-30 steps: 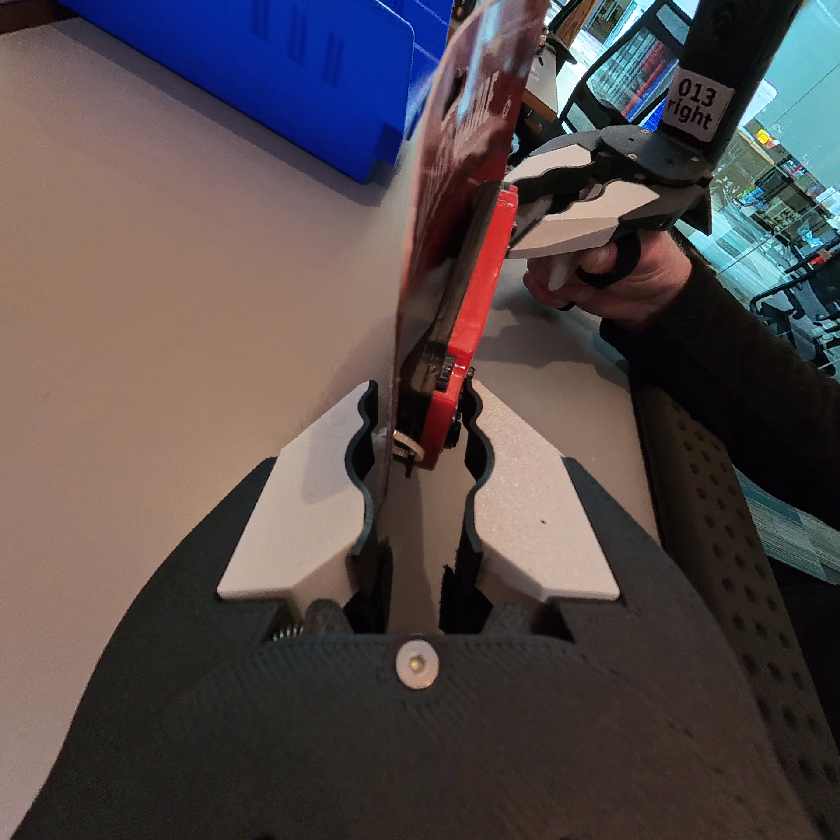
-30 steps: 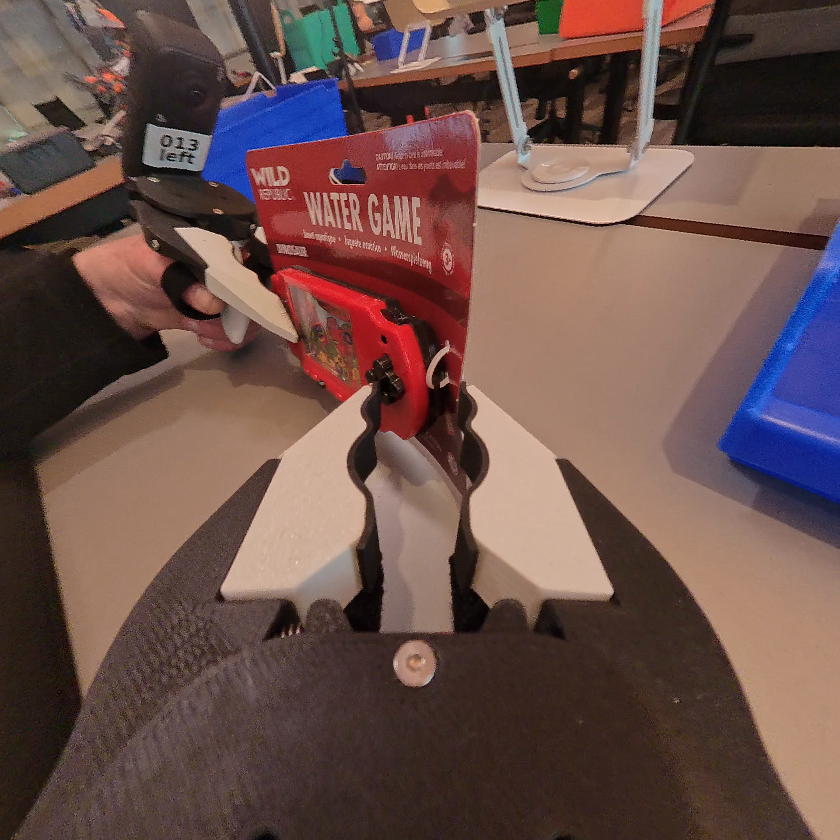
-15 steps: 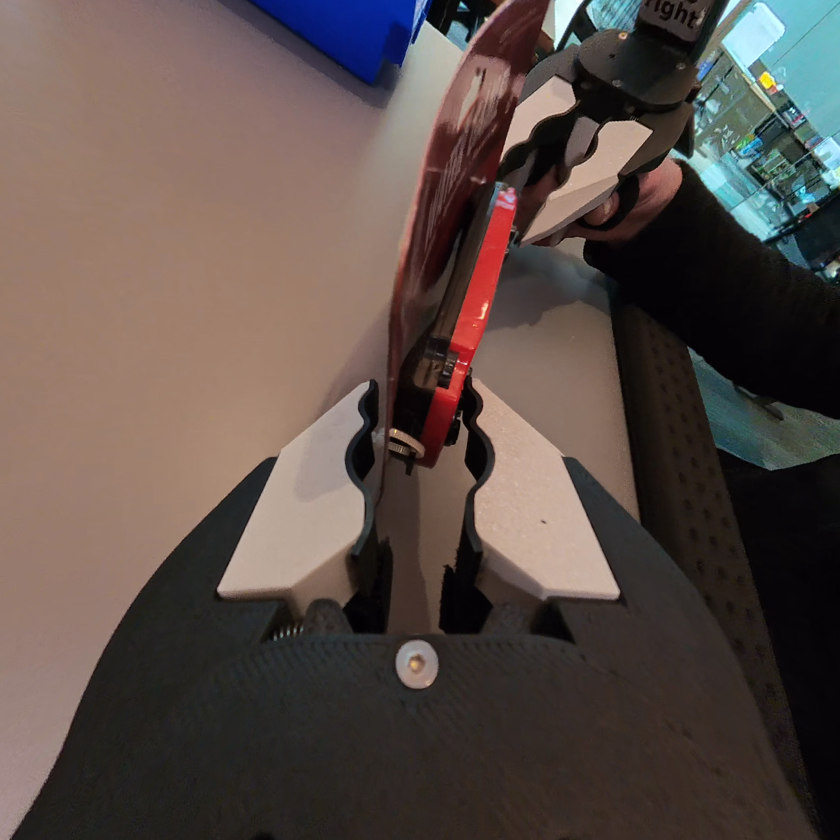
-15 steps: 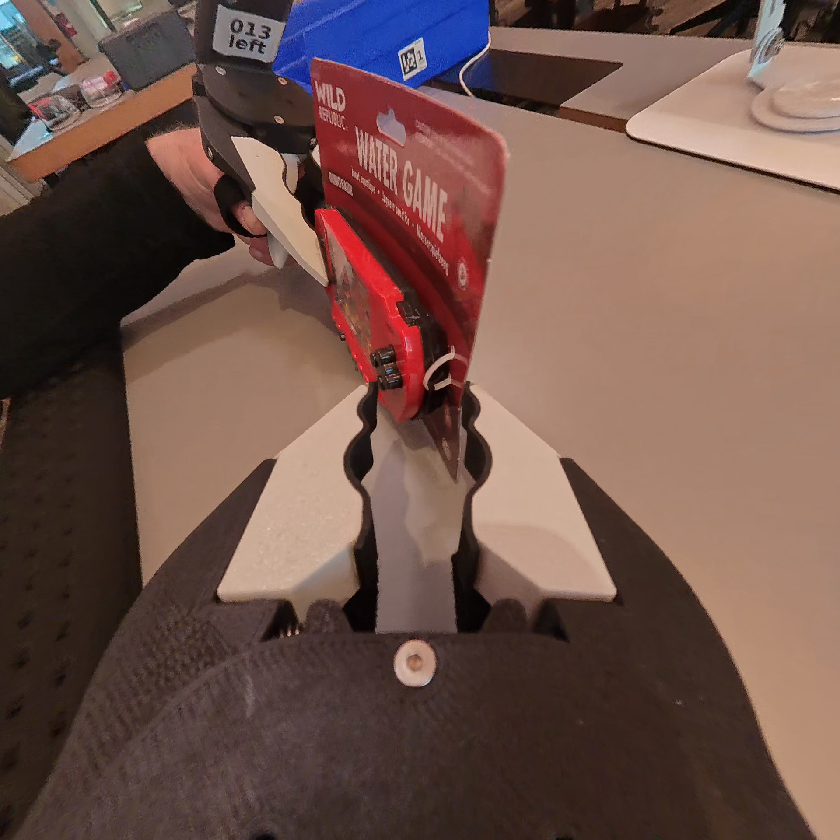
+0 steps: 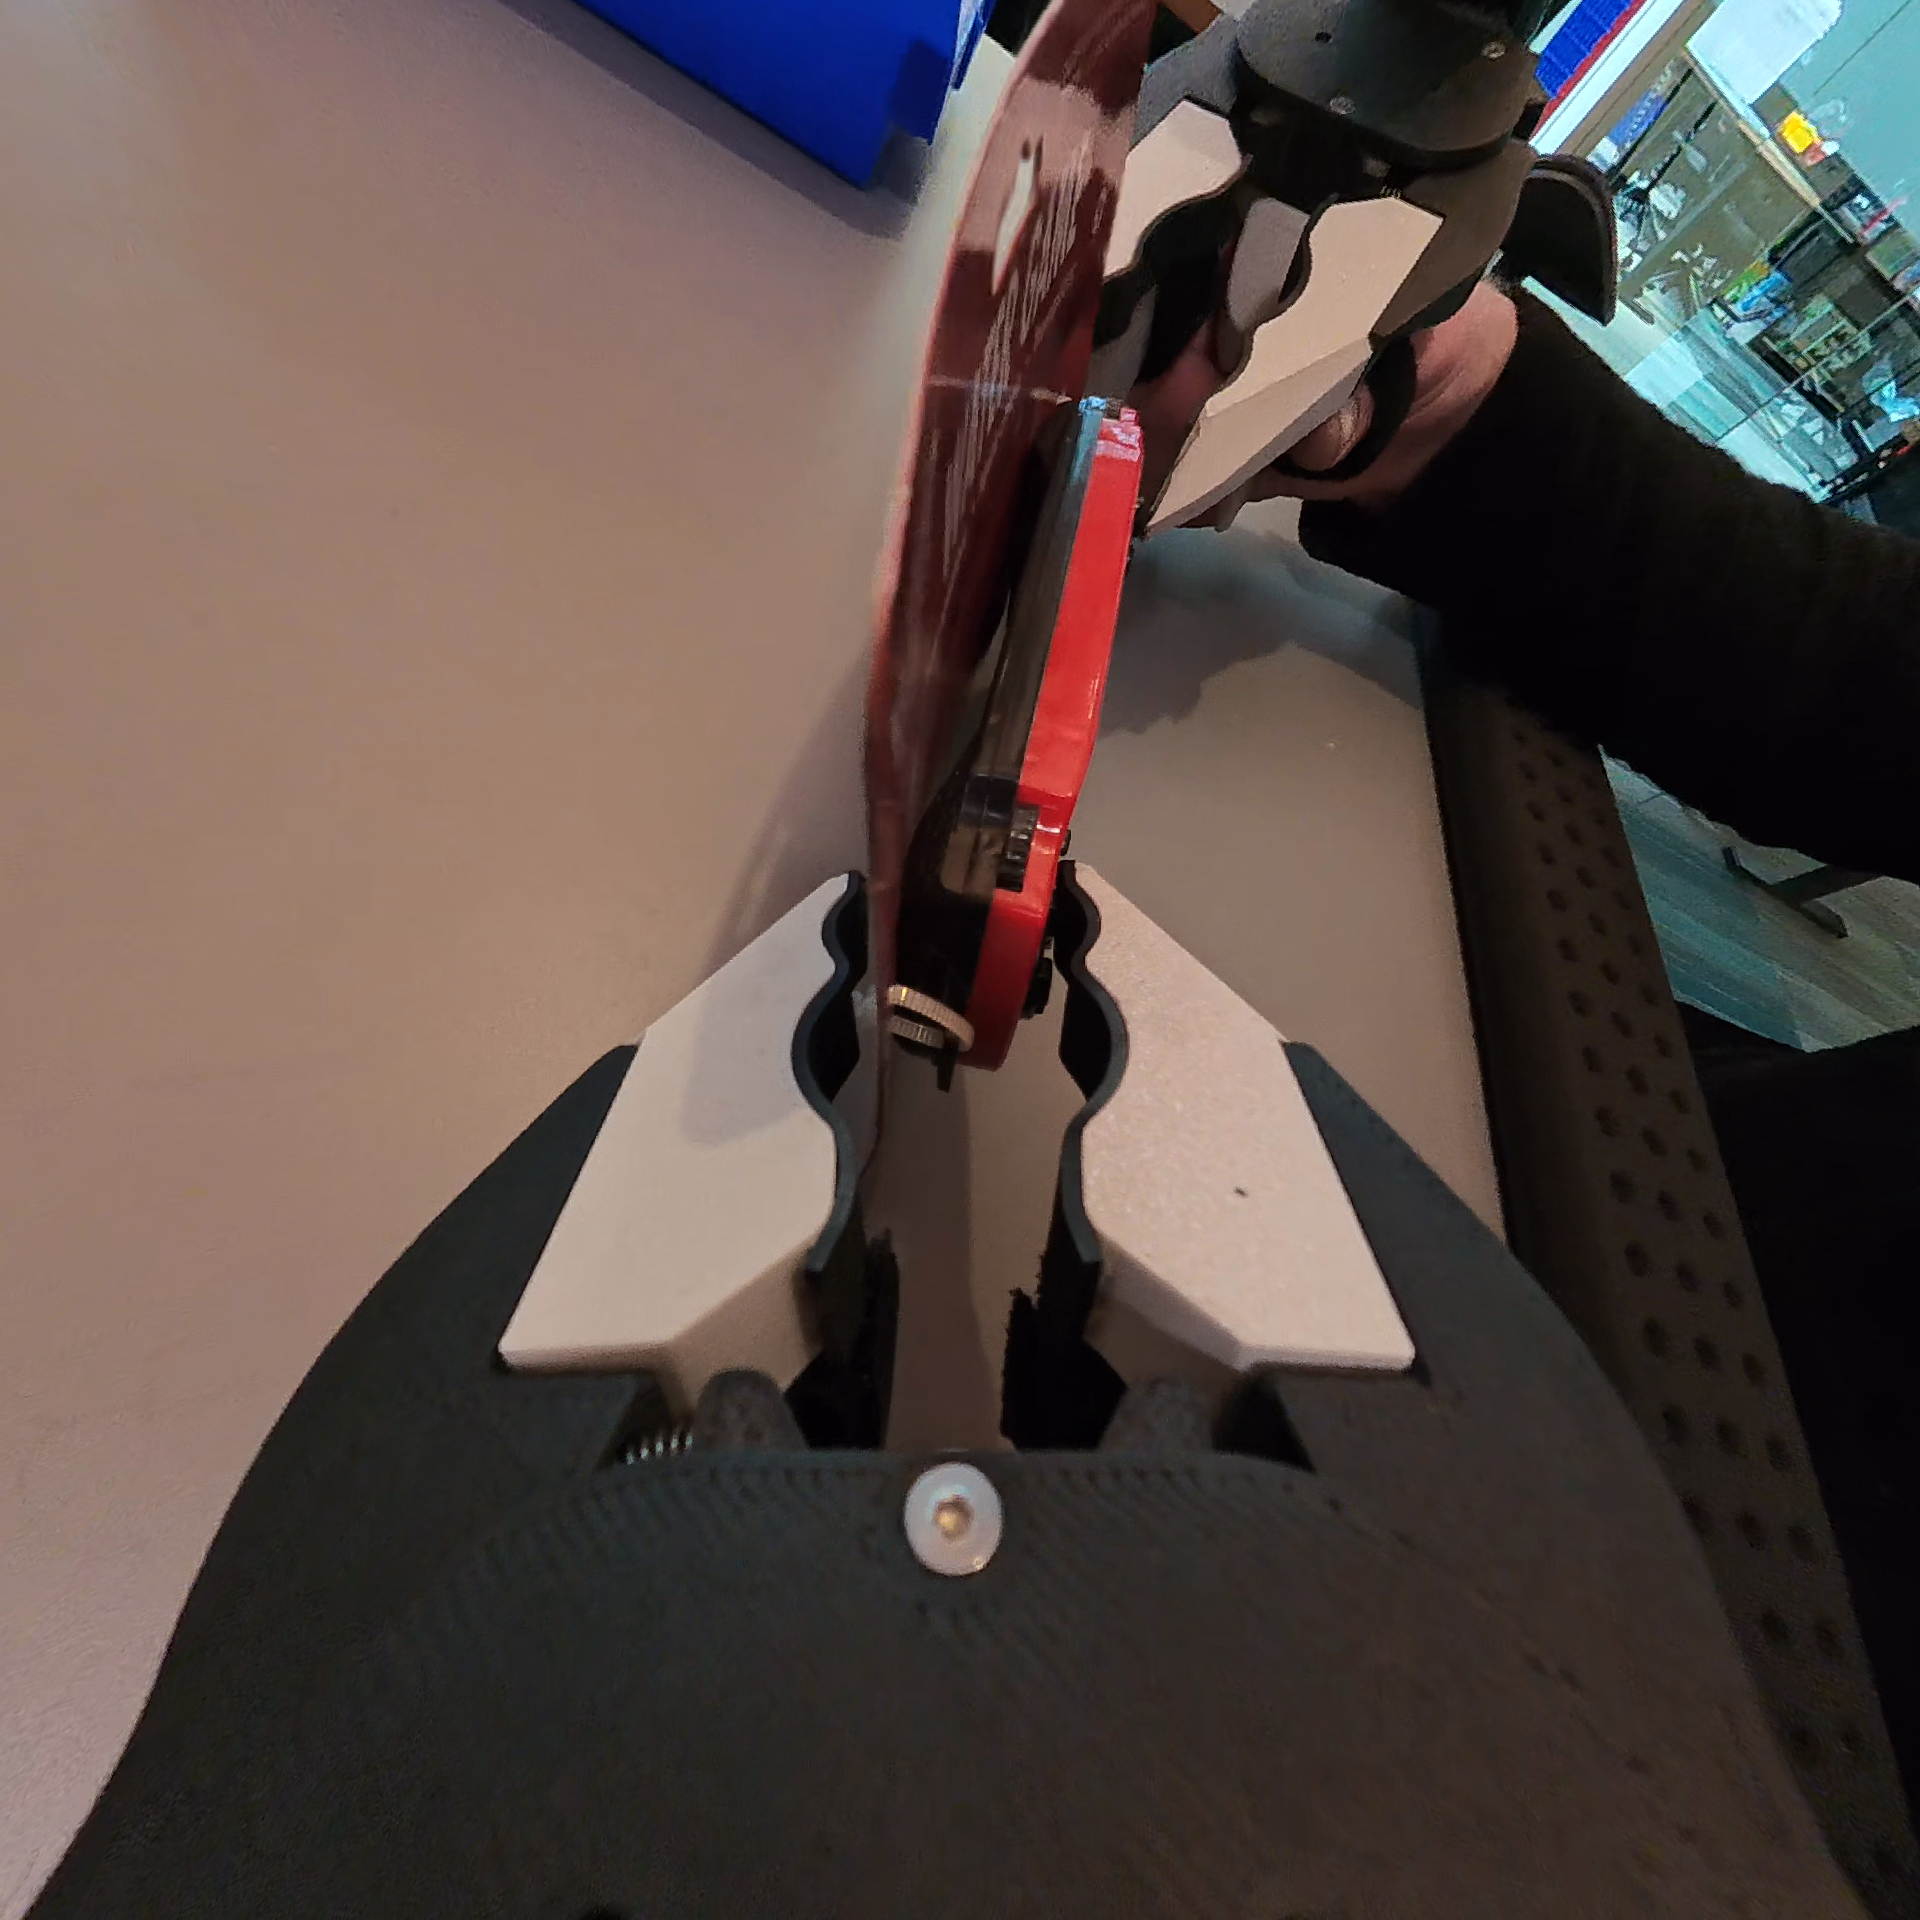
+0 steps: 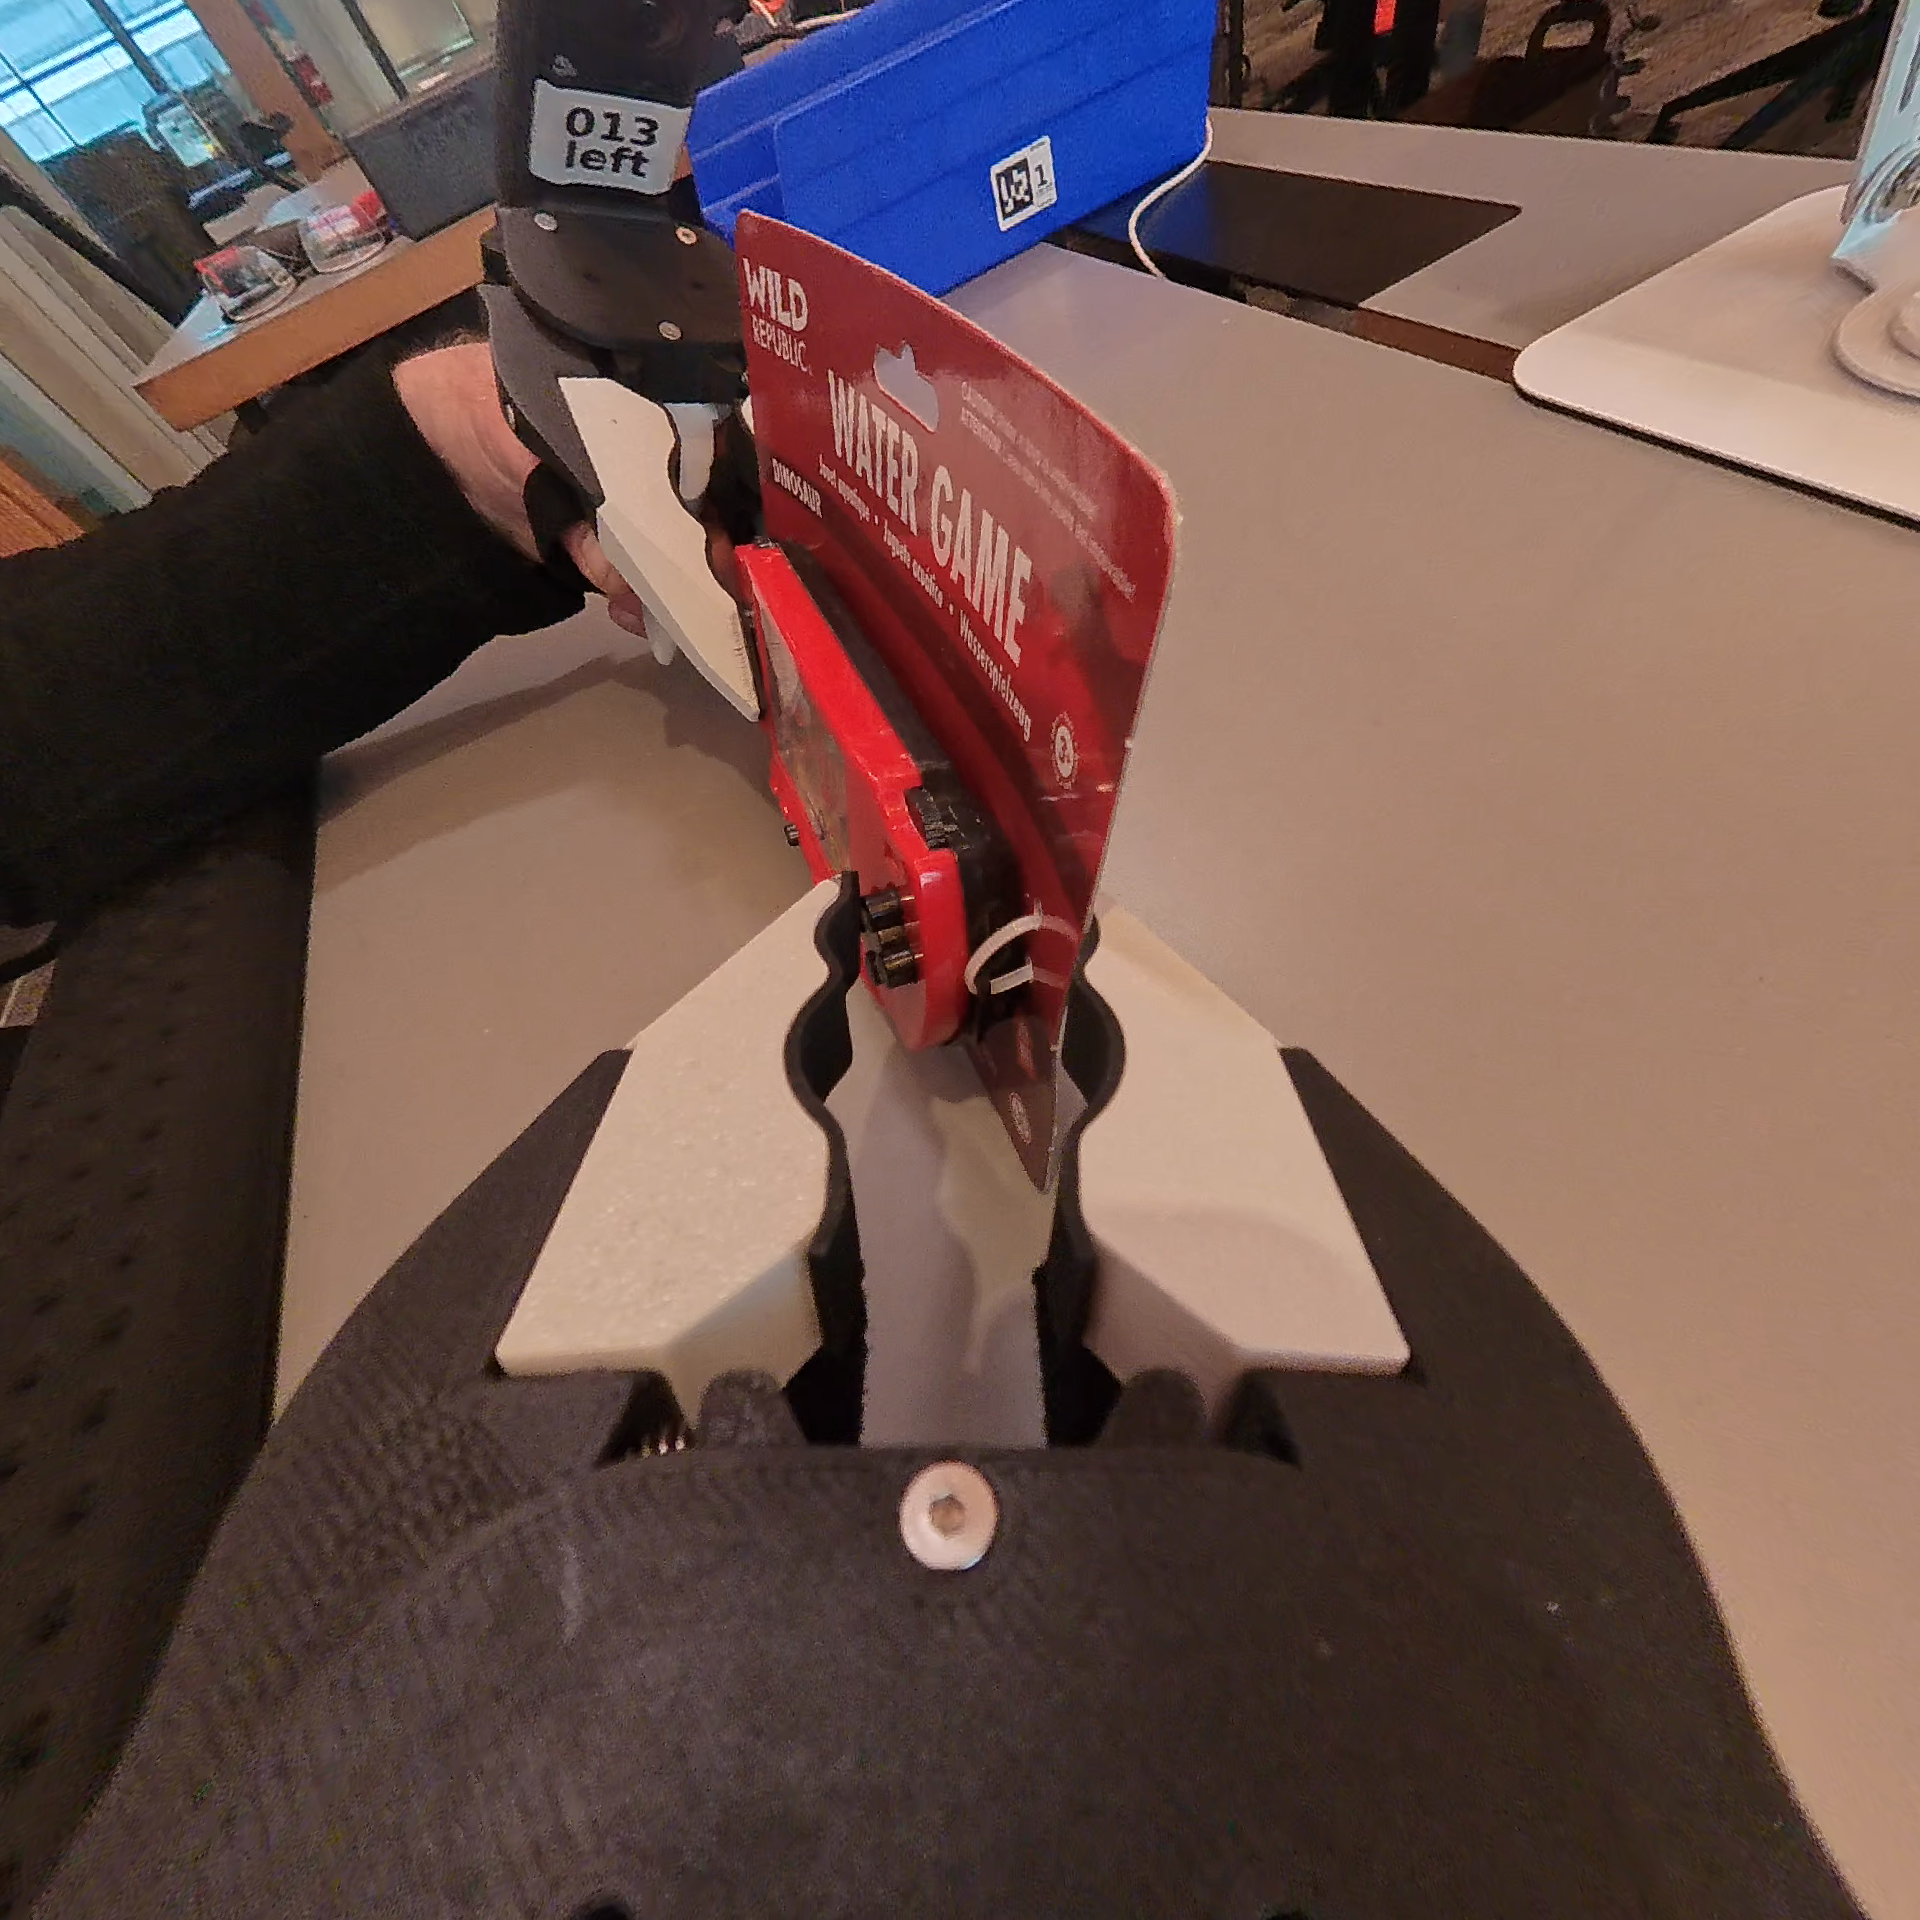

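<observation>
A red handheld water-game toy (image 5: pixel 1081 644) is tied to a dark red backing card (image 5: pixel 997 312) and held upright on edge above the grey table (image 5: pixel 416 540). My left gripper (image 5: pixel 961 925) is shut on its near end, one finger on the card and one on the red case. In the right wrist view my right gripper (image 6: pixel 966 935) is shut on the opposite end of the toy (image 6: pixel 862 769) and card (image 6: pixel 966 499). Each gripper shows at the far end in the other's view: the right one (image 5: pixel 1216 312) and the left one (image 6: pixel 675 540), each in a person's hand.
A blue bin (image 6: pixel 935 135) stands at the back of the table and shows in the left wrist view (image 5: pixel 790 83). A white flat stand base (image 6: pixel 1714 384) lies at the far right. A dark mat with a white cable (image 6: pixel 1299 223) lies behind. A black perforated seat (image 5: pixel 1579 987) borders the table.
Both grippers have swung round together with the toy still held between them. The blue bin slid to the top of the left view and came in behind the card in the right view.
</observation>
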